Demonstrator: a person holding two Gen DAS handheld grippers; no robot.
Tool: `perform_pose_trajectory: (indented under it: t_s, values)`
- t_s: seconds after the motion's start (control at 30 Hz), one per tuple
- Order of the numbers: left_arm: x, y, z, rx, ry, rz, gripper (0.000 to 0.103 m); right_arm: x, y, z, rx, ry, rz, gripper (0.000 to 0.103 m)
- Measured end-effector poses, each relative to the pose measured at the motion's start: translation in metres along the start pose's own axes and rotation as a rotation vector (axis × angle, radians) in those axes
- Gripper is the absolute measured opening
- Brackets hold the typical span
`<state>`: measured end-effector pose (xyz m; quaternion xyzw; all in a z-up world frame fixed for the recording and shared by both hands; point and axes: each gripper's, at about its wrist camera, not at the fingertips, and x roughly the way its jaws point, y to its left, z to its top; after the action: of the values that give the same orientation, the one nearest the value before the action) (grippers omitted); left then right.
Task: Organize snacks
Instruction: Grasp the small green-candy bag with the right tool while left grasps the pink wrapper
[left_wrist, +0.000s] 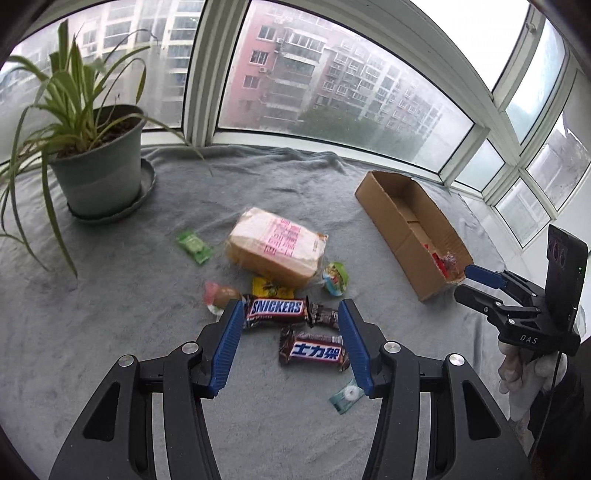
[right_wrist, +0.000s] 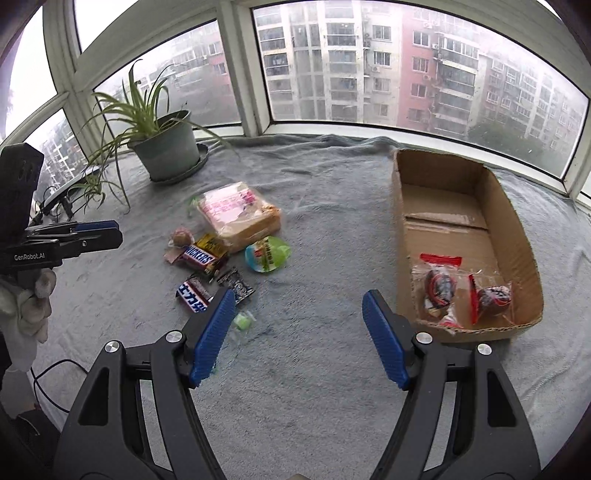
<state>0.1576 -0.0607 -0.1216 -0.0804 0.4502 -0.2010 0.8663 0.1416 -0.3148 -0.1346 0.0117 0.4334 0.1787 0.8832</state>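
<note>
Snickers bar (left_wrist: 276, 308) lies just beyond left gripper's (left_wrist: 291, 314) open jaws.

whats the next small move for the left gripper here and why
Probably lower the left gripper onto the Snickers bar and close. Its jaws are open and empty, the bar lies between the fingertips on the grey blanket, and the cardboard box holds only two wrapped snacks.

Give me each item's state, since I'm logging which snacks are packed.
Cardboard box: open, holds two wrapped snacks.
Two wrapped snacks: in the box.
Bread loaf: on the cloth, unpacked.
Snickers bars: on the cloth, unpacked.
Left gripper: open, empty.
Right gripper: open, empty.
</note>
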Motion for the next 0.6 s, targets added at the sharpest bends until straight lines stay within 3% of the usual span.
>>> perform_pose_trajectory:
  t_s: [0.33, 0.6]
  values:
    - [0.014, 0.006, -0.048, 0.018, 0.075, 0.003, 0.052, 0.046, 0.028, -0.023, -0.016, 0.108, 0.064, 0.074]
    - [0.023, 0.034, -0.041, -0.034, 0.069, 0.054, 0.052, 0.069, 0.035, -0.023, 0.000, 0.140, 0.060, 0.074]
